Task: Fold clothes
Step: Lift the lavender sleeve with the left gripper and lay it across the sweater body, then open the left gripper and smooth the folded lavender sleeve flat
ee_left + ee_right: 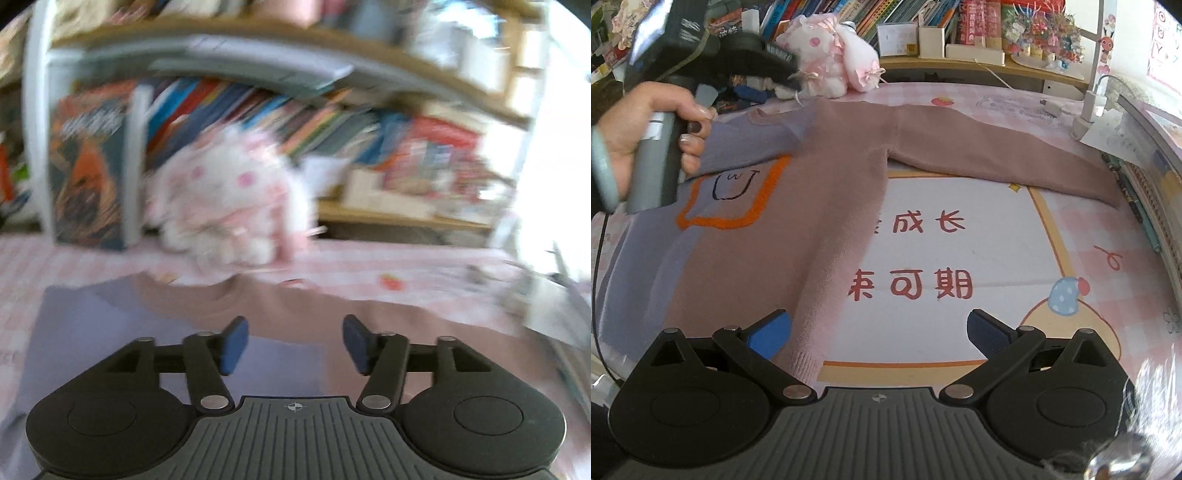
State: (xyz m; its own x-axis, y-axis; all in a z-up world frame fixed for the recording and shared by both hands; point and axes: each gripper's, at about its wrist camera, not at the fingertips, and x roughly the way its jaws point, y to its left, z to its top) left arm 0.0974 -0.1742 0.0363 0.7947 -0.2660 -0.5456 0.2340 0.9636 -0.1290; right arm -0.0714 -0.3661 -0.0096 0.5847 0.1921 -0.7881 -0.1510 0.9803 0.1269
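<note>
A sweater (pixel 798 192), mauve-pink with a lavender front panel and an orange outline design, lies flat on the desk mat (pixel 960 251). Its right sleeve (pixel 997 155) stretches out to the right. My right gripper (pixel 879 332) is open and empty, low over the sweater's lower right hem. My left gripper (pixel 291 341) is open and empty above the sweater's upper part (pixel 221 306); that view is motion-blurred. In the right wrist view a hand holds the left gripper's body (pixel 657 155) over the sweater's upper left.
A pink-white plush toy (pixel 831 51) sits at the desk's far edge, just behind the collar. Shelves of books (pixel 886 14) and boxes stand behind. A lamp post and cable (pixel 1086 110) stand far right. Books (pixel 1152 206) line the right edge.
</note>
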